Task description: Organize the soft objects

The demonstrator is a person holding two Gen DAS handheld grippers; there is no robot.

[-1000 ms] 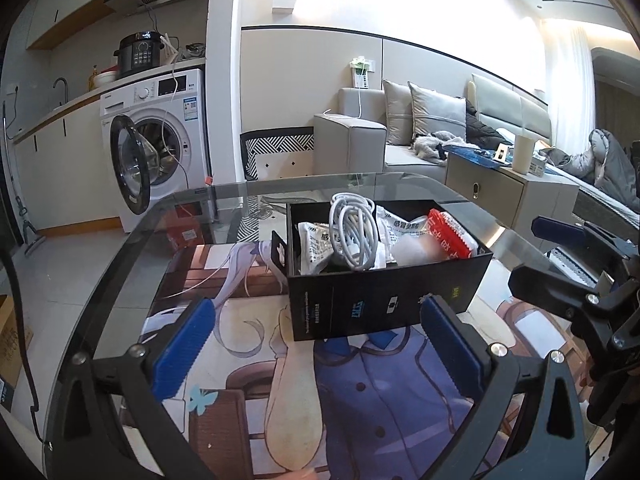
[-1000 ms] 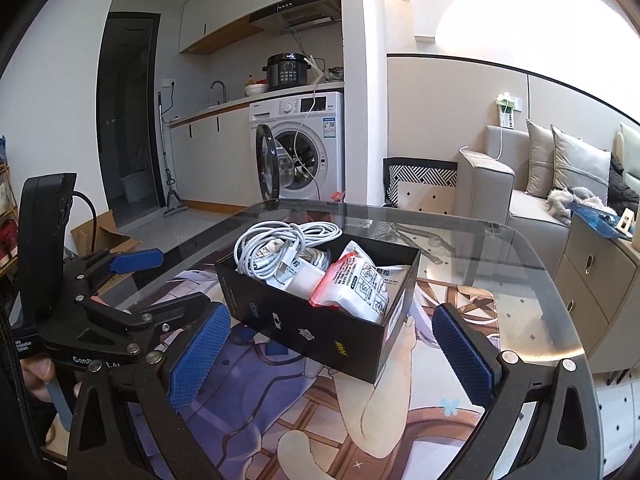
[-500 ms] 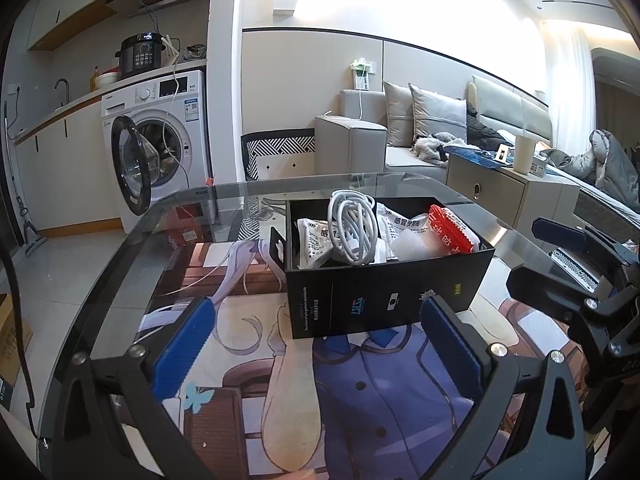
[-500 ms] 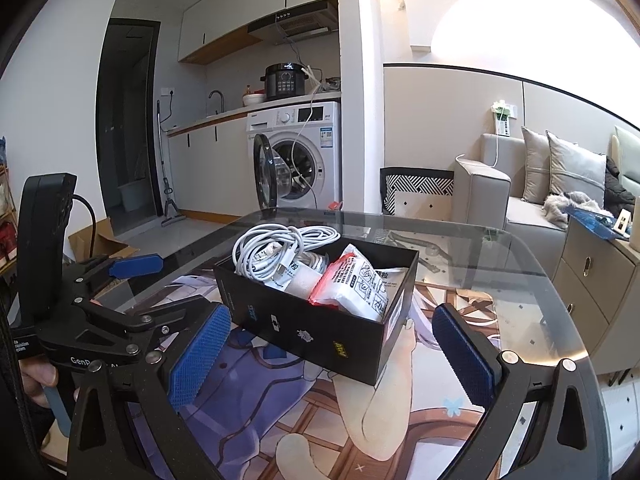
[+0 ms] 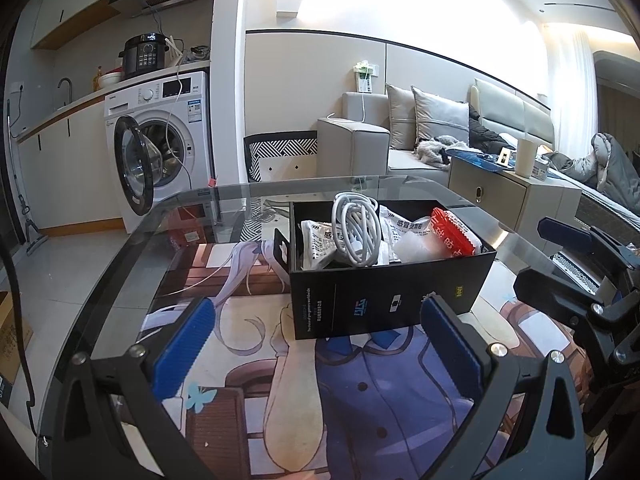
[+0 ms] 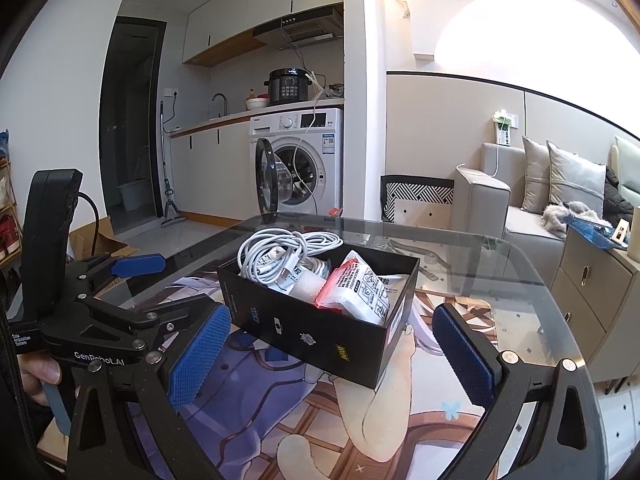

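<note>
Black cardboard box (image 5: 384, 296), open-topped, small printed logos along its near wall, standing toward the far middle of the surface (image 5: 132, 264). Crammed full: coiled white cable (image 5: 356, 232) rising above the rim at the left end, white printed packets (image 5: 318, 242) tucked beside and behind it, red-and-white packet (image 5: 456, 232) leaning at the right end, something pale and soft between, too blurred to name. Seen from the right wrist view, same box (image 6: 316, 332) turned corner-on, cable (image 6: 280, 256) heaped at the far left, red-edged packet (image 6: 360, 288) tilted against the right wall.

Left hand-held gripper (image 5: 316, 340) spread wide, blue pads (image 5: 180, 348) empty, box just beyond and between the tips without touching. Right hand-held gripper (image 6: 332, 352) likewise spread wide and empty, near corner of the box between its pads (image 6: 198, 360), apart from both. Part of a hand (image 6: 38, 376) visible low at the left edge of the right wrist view, around the other tool's handle.

Glass for the surface, dark rounded edge, over a printed cartoon mat (image 5: 360, 400) in purple, cream and brown. Beyond, white washing machine (image 5: 164, 148) with door swung open, black cooker (image 5: 144, 56) on top, pale sofa (image 5: 432, 136) with grey cushions at the right, low cabinet (image 5: 504, 196) near it, tiled floor (image 5: 60, 264) at the left.
</note>
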